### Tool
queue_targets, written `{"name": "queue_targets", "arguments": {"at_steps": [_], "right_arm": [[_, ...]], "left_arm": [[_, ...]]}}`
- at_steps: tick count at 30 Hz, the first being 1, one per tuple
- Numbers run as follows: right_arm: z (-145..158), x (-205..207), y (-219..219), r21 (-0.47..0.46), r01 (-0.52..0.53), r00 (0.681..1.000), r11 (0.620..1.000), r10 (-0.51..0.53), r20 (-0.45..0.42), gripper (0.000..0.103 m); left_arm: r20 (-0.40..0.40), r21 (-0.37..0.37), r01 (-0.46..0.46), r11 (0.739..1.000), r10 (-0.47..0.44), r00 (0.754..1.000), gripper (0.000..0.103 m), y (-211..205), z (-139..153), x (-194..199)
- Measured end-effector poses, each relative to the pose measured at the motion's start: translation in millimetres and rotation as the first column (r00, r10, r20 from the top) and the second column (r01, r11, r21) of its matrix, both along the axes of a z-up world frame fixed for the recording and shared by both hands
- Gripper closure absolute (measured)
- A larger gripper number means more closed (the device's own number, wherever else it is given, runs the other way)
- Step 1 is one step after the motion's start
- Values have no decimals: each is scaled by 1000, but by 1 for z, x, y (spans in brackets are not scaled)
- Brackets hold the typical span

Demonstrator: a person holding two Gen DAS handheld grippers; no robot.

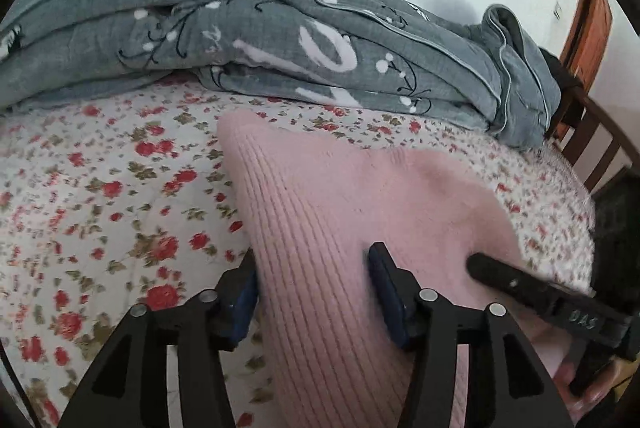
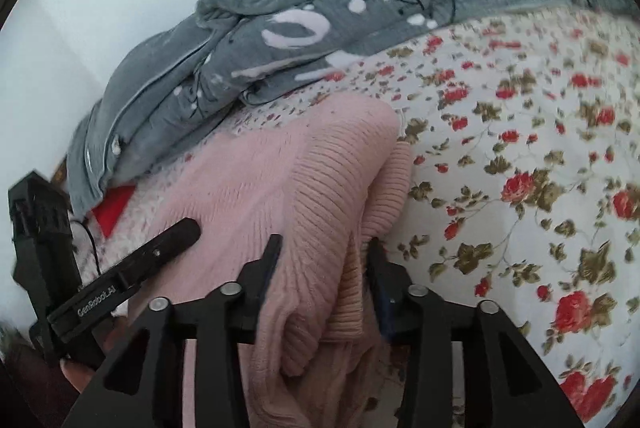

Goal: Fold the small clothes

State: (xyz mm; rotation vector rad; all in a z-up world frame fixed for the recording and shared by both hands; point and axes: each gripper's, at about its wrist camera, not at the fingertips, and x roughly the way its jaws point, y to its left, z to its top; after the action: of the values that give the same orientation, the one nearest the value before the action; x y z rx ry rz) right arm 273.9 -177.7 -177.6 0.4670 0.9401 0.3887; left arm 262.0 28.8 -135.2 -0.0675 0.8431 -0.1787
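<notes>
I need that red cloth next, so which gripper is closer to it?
Left. The left gripper sits just beside the red cloth; the right gripper is farther, across the pink sweater.

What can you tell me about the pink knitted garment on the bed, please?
The pink knitted garment looks soft, ribbed in one part and fuzzier elsewhere. It lies bunched and partly doubled over on the floral bedsheet, near the grey quilt. Its folds pass between the pads of the left claw and right claw.
</notes>
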Motion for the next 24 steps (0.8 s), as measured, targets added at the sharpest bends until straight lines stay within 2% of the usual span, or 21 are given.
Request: {"name": "queue_targets", "arguments": {"at_steps": [2,6,10,11,14,16,20,24], "right_arm": [[9,-10,2,-61,-4,999,998,7,42,52],[17,-38,14,-174,0,992,985,23,126,52],[14,-58,15,-217,-6,989,976,38,144,52],[12,-60,14,-213,-12,990,977,41,136,52],[6,-67,8,-193,-22,993,981,44,110,51],[5,-74,7,-202,-22,993,979,45,110,51],[8,-84,6,-220,-11,991,975,39,124,51],[12,-93,-8,-175,20,991,984,4,136,51]], "left_arm": [[19,31,1,1000,-2,1000,49,-1,10,-12],[62,45,52,998,-55,997,47,-12,24,-33],[71,192,69,979,-84,994,43,-30,5,-53],[69,197,60,978,-75,995,42,-30,0,-56],[46,106,39,994,-44,998,41,-18,0,-64],[27,73,32,997,-34,999,40,-13,0,-69],[13,76,23,997,-24,1000,40,-14,-5,-82],[11,68,18,998,-19,1000,41,-16,-3,-97]]}}
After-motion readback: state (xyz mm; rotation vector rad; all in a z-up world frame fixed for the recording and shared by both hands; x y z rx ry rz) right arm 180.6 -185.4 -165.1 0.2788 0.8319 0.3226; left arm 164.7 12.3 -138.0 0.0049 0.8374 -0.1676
